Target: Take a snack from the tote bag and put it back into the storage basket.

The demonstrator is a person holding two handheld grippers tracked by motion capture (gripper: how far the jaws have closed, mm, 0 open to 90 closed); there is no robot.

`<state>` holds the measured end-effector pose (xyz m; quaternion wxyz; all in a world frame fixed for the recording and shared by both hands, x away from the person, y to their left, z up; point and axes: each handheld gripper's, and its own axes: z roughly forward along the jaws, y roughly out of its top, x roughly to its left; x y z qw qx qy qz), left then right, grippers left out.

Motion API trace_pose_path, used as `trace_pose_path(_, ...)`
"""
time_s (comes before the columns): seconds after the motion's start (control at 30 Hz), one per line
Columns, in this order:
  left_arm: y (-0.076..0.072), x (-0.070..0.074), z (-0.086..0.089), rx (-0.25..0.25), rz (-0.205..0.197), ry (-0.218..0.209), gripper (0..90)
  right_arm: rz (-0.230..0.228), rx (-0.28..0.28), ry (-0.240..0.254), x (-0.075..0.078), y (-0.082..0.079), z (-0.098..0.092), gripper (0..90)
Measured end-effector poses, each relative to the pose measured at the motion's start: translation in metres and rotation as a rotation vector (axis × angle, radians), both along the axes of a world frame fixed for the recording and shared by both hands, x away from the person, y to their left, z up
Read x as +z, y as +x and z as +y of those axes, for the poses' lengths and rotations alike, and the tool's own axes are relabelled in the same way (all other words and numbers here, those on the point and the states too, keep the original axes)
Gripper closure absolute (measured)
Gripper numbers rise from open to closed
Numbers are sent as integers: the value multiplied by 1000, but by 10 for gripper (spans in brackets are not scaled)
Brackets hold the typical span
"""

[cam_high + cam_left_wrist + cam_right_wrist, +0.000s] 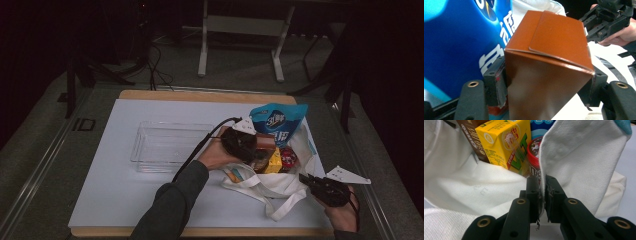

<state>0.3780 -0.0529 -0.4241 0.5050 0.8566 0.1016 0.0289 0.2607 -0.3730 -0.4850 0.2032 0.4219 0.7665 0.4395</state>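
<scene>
Brown carton: a glossy brown box (549, 65) sits between my left tongs (546, 87); the pads press its two sides, so the left tongs are closed on it at a middling width.
Where it is: at the mouth of the white cloth bag (280, 185), beside the blue pouch (277, 122), not yet clear of the bag.
Right tongs: my right tongs (542, 192) are pinched nearly closed on the bag's cloth edge (579, 157), holding the mouth open.
Other contents: a yellow drink carton (504, 143), a red-lidded tub (534, 155) and a dark brown packet (471, 132) stand inside, close together.
Likely destination: the clear plastic tray (170, 146) on the white desk (115, 195), well left of the bag; my guess only.
Risk, slip: the box is smooth and gripped low near one end, so it could tilt or slide out as I lift.
Risk, snag: the blue pouch leans right against the box and may be dragged over.
Risk, bag: if the cloth slips from my right tongs, the mouth could fold shut around the box.
</scene>
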Motion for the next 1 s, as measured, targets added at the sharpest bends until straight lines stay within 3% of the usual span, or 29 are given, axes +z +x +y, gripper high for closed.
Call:
trace_pose_path(0.47, -4, 3, 2, -5, -30, -2, 416, 4, -2, 4, -1, 0, -1, 824)
trace_pose_path(0.6, -4, 8, 5, 0, -36, -19, 419, 3, -1, 3, -1, 0, -1, 824)
trace_pose_path(1.0, -3, 15, 8, 22, -31, -40, 424, 6, -4, 5, -2, -1, -1, 824)
